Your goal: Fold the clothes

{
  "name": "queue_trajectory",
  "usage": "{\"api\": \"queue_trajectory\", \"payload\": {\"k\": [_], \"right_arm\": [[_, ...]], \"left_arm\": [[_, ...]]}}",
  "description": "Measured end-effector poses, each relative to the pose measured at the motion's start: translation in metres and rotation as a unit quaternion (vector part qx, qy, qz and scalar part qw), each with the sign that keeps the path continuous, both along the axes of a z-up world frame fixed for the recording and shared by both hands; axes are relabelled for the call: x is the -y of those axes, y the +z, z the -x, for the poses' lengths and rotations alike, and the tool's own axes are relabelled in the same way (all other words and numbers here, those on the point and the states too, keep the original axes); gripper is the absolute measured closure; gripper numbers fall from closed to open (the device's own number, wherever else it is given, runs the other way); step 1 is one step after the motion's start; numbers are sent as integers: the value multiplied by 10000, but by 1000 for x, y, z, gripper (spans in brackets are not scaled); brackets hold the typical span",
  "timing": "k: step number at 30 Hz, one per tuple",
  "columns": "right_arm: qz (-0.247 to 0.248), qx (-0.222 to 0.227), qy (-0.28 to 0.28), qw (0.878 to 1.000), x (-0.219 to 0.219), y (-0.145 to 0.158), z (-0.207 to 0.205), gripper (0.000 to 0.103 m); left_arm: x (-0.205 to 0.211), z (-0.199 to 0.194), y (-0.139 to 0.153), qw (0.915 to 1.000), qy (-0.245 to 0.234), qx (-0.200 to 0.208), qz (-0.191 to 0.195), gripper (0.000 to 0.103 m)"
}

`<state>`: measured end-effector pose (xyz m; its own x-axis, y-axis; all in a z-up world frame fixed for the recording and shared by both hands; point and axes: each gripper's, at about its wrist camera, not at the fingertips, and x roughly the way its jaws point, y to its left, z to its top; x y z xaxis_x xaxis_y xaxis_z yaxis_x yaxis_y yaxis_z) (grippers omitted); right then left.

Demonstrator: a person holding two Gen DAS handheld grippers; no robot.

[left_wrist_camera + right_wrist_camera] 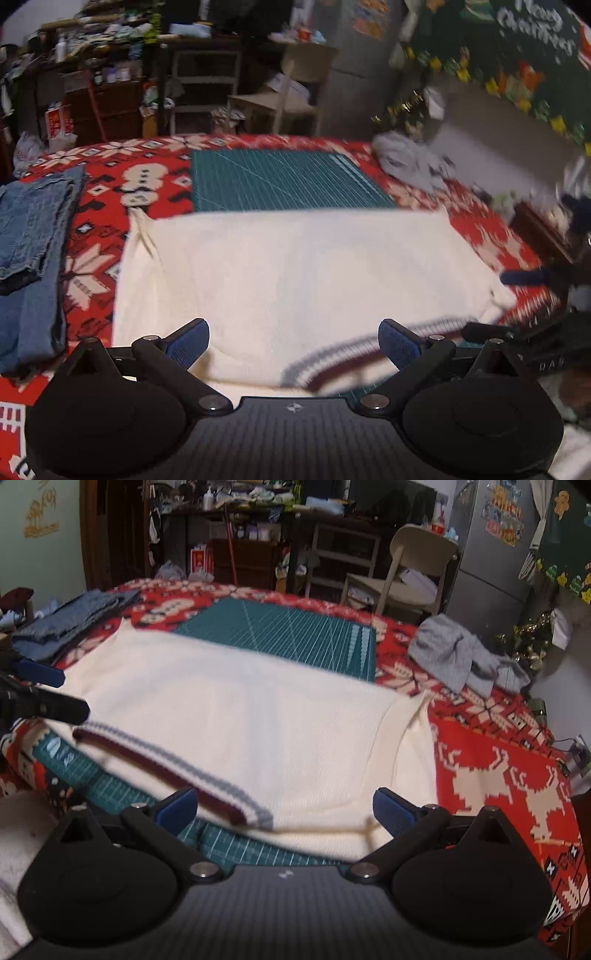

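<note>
**A:** Standing by the table here. What's hard to read, going left to right? The folded jeans [33, 236] run off the left edge, so I can't see how much of them there is. In the left wrist view the whole right side is smeared with blur, and the grey garment [410, 162] is just a lump there.

**B:** It's clearer in the other view, a crumpled grey heap [465, 661] near the far right corner. And the tongs?

**A:** Left gripper [293, 345] is spread wide, nothing between the blue pads, low over the near hem of the cream sweater [288, 273]. Right gripper [284, 812] is the same, gaping and empty, by the striped cuff [207, 779].

**B:** Where's the sweater exactly?

**A:** Flat in the middle of the table, sleeves tucked in, covering most of the green cutting mat [288, 635], which sticks out at the far and near edges. Underneath is a red Christmas-pattern tablecloth [491, 775].

**B:** Room?

**A:** Cluttered shelves at the back, a beige chair [410, 565], then a fridge [491, 554] with magnets on the right.
</note>
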<state>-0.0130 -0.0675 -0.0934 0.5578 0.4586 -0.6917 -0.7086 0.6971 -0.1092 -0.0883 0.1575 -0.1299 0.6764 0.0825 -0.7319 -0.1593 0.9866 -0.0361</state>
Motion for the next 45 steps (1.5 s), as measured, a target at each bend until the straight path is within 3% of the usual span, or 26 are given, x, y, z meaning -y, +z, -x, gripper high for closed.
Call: {"api": "queue_trajectory", "payload": {"k": [5, 12, 16, 22, 26, 29, 31, 32, 35, 39, 41, 45], "right_arm": [[91, -105, -266, 9995, -7, -11, -18, 1], [-32, -355, -335, 9988, 10, -24, -19, 1], [-118, -573, -275, 9979, 25, -23, -17, 1], [-319, -306, -27, 9990, 29, 2, -9, 3], [-390, -384, 80, 9985, 17, 8, -14, 21], [-24, -473, -2, 9989, 4, -5, -20, 36], [-110, -592, -98, 9981, 8, -10, -21, 37], [-174, -652, -145, 9976, 10, -11, -22, 41], [-326, -752, -157, 9965, 22, -12, -19, 51], [-385, -823, -90, 9958, 35, -9, -15, 62], [-330, -811, -63, 9961, 37, -6, -12, 88], [-256, -643, -90, 9976, 37, 5, -9, 93]], "left_arm": [[-12, 0, 1, 9997, 169, 58, 140, 11], [-11, 17, -2, 9999, 135, 60, 13, 7], [-16, 27, -2, 9997, 214, 14, 144, 9], [-25, 35, 27, 9965, 341, 537, 539, 17], [-21, 23, 34, 9957, 171, 715, 567, 32], [-12, 9, 22, 9971, -53, 544, 525, 45], [-8, 4, 11, 9978, -175, 365, 521, 66], [-7, 4, 7, 9980, -216, 311, 509, 71], [-8, 15, 2, 9977, -215, 422, 484, 77], [-20, 25, 5, 9958, -127, 451, 783, 81], [-23, 29, 8, 9952, -100, 457, 856, 83], [-26, 37, 18, 9938, -59, 574, 948, 86]]}}
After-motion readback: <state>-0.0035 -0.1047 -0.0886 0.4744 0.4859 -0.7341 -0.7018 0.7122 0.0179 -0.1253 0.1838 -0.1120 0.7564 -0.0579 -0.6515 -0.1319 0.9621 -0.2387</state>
